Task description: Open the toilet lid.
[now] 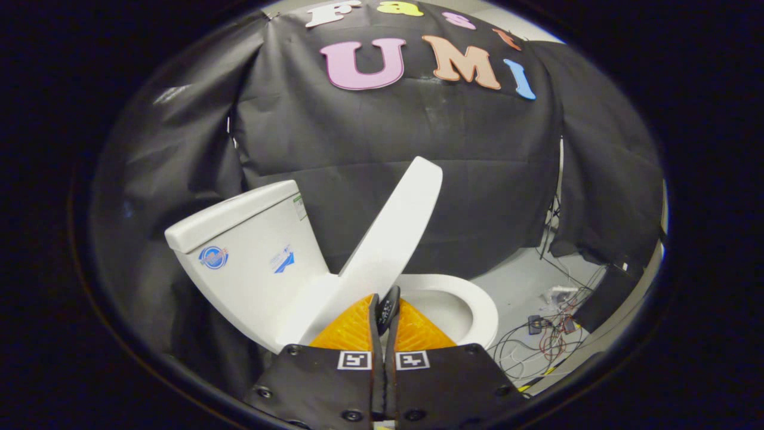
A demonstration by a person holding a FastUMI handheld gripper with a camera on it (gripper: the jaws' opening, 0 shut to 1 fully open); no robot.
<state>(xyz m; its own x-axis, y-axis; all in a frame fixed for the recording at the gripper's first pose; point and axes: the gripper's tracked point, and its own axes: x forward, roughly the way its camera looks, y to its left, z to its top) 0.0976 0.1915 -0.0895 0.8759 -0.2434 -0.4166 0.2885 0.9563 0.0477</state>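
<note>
My gripper [382, 307] sits low in the middle of the frame, jaws drawn nearly together with only a thin slit between the black pads, and I hold nothing that I can make out. The tips sit right at the lower edge of the toilet lid [391, 233]; whether they touch it, I cannot tell.

The risk, as I judge it: the lid stands only part raised, leaning up and to the right, well short of the tank [245, 251] at centre left. If my tips slide off its smooth edge, it could drop back and slam onto the seat [477, 304]. Pushing too hard could knock it against the tank.

The lid is plain white, glossy, long and rounded, hinged near the tank's base.
</note>
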